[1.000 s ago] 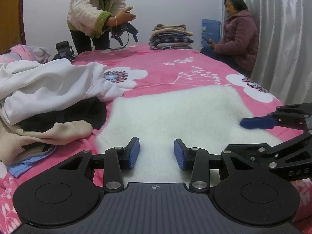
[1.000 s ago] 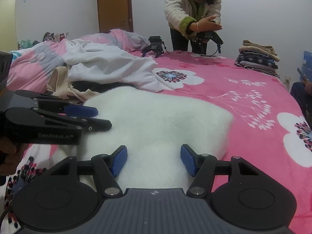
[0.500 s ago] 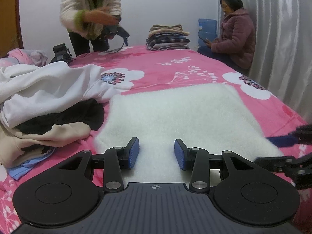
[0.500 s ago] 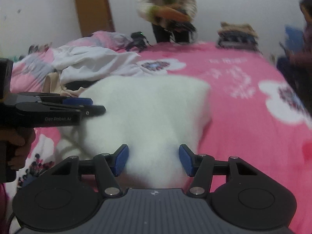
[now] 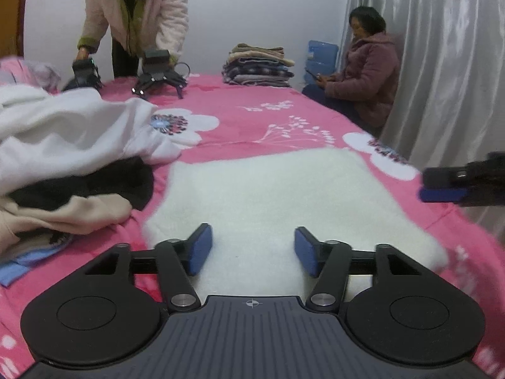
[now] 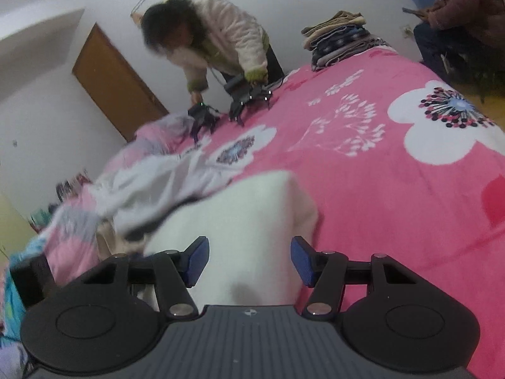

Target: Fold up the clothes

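Clothes heap: I see a messy pile (image 5: 72, 158) on the left of the bed, with a white top over a black thing and a tan thing. It touches the left edge of the fluffy cloth.

Left gripper: My left gripper (image 5: 252, 249) hangs low over the near edge of the fluffy cloth. Its jaws are opening right now. The white fluff shows in the gap, but the blue pads (image 5: 200, 248) do not press on it. It holds nothing.

Fluffy cloth: The white fluffy cloth (image 5: 277, 195) lies flat on the pink bed (image 5: 252, 117), folded into a blocky shape, right in front of both my grippers.

Right gripper: My right gripper (image 6: 249, 262) is tipped to one side, so its view leans. Its jaws stand apart over the near end of the cloth (image 6: 246, 221). The pads (image 6: 301, 263) do not squeeze it. In the left view I see its blue tip (image 5: 442, 194) at the right edge, past the cloth's right side.

Far end, left: A person in a white coat (image 5: 135, 15) bends over the far end of the bed, with hands on two more black grippers (image 5: 157, 75) that sit on the bed.

Far end, middle: A neat stack of folded clothes (image 5: 258, 64) sits at the far edge.

Far end, right: A person in a purple coat (image 5: 363, 72) sits beside the bed, near a grey curtain (image 5: 442, 63).
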### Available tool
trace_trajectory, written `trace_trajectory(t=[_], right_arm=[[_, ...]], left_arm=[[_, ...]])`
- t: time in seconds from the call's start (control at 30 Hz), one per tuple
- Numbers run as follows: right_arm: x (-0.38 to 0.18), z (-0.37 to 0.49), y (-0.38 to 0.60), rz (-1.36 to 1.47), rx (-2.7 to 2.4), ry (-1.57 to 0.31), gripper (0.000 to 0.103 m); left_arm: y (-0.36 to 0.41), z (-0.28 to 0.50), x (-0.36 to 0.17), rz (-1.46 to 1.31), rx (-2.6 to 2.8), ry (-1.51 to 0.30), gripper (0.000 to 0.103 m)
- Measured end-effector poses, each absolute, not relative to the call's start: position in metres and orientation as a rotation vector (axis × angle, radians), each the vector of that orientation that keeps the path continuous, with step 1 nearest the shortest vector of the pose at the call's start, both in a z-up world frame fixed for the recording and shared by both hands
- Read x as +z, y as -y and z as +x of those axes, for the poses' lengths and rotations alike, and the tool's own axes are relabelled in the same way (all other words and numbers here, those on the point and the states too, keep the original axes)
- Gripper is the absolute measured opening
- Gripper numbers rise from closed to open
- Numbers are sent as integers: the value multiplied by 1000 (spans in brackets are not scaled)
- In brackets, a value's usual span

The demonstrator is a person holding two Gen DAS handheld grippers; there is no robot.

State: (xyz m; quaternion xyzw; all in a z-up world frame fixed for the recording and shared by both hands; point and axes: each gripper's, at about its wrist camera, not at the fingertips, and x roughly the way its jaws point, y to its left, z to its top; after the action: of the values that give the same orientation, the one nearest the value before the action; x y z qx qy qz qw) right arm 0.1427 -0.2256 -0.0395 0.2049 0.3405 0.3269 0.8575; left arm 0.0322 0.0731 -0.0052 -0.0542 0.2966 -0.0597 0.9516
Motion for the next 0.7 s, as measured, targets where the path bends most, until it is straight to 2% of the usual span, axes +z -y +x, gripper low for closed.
trace_trajectory(t=[0.27,0.4,0.43,0.57,0.7], right_arm=[[-40,151,207,352,718,-705,62],[-35,157,203,333,726,-702,65],[-33,159,202,331,733,-705,66],[-33,170,197,305,751,-728,73],[-39,183,195,288,748,-779,78]], left_arm=[[-96,32,8,-260,-158,-591,78],[-122,40,12,-354,-138,-579,91],[-130,42,11,-377,-134,-582,98],[-161,63,-1,-443,-165,-648,99],[-191,84,-32,-672,-221,-726,99]])
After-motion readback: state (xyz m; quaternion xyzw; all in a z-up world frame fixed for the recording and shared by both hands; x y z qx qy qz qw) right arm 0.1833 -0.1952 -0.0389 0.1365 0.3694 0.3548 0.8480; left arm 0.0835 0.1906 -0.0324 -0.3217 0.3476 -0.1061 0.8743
